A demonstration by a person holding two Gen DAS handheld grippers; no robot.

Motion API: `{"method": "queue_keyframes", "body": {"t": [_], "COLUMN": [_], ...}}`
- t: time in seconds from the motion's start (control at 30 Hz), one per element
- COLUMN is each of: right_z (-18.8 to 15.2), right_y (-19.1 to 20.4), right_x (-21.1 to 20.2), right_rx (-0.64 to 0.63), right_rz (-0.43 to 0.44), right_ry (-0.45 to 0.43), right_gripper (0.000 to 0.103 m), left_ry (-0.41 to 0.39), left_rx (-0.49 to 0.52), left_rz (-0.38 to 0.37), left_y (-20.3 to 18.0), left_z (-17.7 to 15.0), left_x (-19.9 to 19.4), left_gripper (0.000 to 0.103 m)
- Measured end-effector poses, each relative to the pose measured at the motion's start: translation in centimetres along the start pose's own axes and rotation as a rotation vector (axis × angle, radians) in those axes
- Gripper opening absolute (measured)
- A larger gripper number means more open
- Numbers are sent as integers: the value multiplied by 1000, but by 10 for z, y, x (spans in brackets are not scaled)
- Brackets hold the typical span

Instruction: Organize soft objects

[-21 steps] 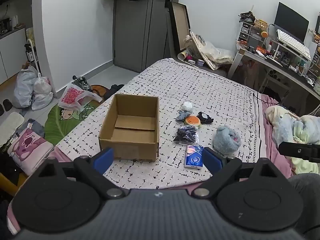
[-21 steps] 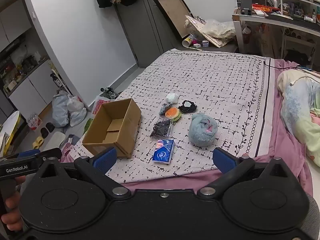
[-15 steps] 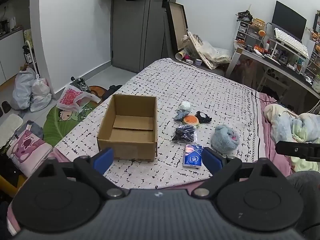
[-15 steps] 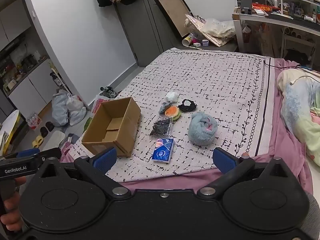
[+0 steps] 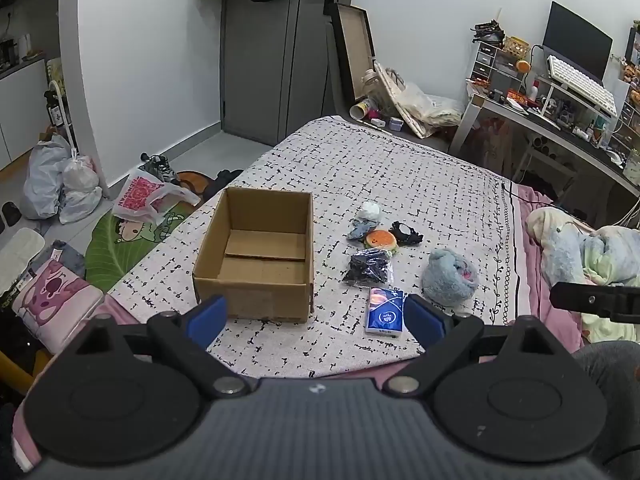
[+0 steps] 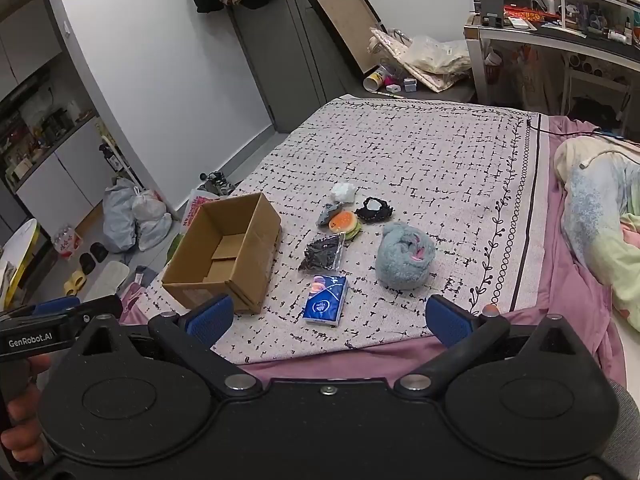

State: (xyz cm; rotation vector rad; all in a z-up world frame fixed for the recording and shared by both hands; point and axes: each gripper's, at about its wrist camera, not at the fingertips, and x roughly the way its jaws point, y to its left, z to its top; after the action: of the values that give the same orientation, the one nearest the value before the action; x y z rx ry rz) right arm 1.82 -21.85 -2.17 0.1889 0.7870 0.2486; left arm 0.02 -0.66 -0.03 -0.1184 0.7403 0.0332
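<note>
Jaws of both tools spread wide, nothing between them: left gripper (image 5: 316, 316) and right gripper (image 6: 328, 318) hover at the near edge of the bed (image 6: 420, 148), well short of the items.

L to R on the patterned cover:
- cardboard box (image 6: 224, 256): open top, empty, stiff walls; presumably the destination.
- dark packet (image 6: 323, 254): glossy wrap, prob. slippery; pinch across its short width.
- grey scrap (image 6: 329, 213) w/ white wad (image 6: 344, 193) behind: light, crushable; any grip works.
- burger plush (image 6: 346, 224): touching the packet; squashy, light; take across the bun.
- tissue pack (image 6: 325, 299): nearest to the grippers; soft but slick film, so grip the long sides, firm.
- black pouch-like item (image 6: 374, 209): limp; kind not clear.
- blue fluffy plush (image 6: 404, 255): bulkiest, v. soft, light; pile will compress, so needs full jaw spread, bite deep at mid-body.

None fragile, judged by look. Box may slide if bumped.
</note>
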Motion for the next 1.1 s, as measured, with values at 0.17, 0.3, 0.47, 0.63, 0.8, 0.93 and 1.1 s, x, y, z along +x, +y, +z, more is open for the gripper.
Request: {"method": "queue_keyframes", "body": {"t": [0.17, 0.3, 0.47, 0.63, 0.8, 0.93, 1.1], "right_z": [-2, -1, -1, -1, -2, -3, -3], "right_y": [-1, -1, -2, -1, 3, 8, 8], "right_x": [1, 1, 2, 1, 0, -1, -1], "right_rx": [1, -2, -5, -8, -26, -42, -40], "right_rz": [1, 3, -1, -2, 2, 7, 6], "right_ry": [-1, -2, -2, -2, -14, -16, -12], "right_gripper": [103, 103, 103, 103, 103, 103, 103], "left_ry": [-2, -9, -5, -20, -18, -20, -24], "left_rx": [5, 4, 7, -10, -14, -7, -7], "left_rz": [-3, -6, -5, 9, 11, 10, 14], "left_y": [0, 2, 4, 9, 11, 11, 10], "left_z": [-3, -3, -3, -2, -3, -4, -3], "left_x": [1, 0, 0, -2, -2, -3, -4], "left_gripper": [94, 94, 94, 94, 94, 94, 94]}}
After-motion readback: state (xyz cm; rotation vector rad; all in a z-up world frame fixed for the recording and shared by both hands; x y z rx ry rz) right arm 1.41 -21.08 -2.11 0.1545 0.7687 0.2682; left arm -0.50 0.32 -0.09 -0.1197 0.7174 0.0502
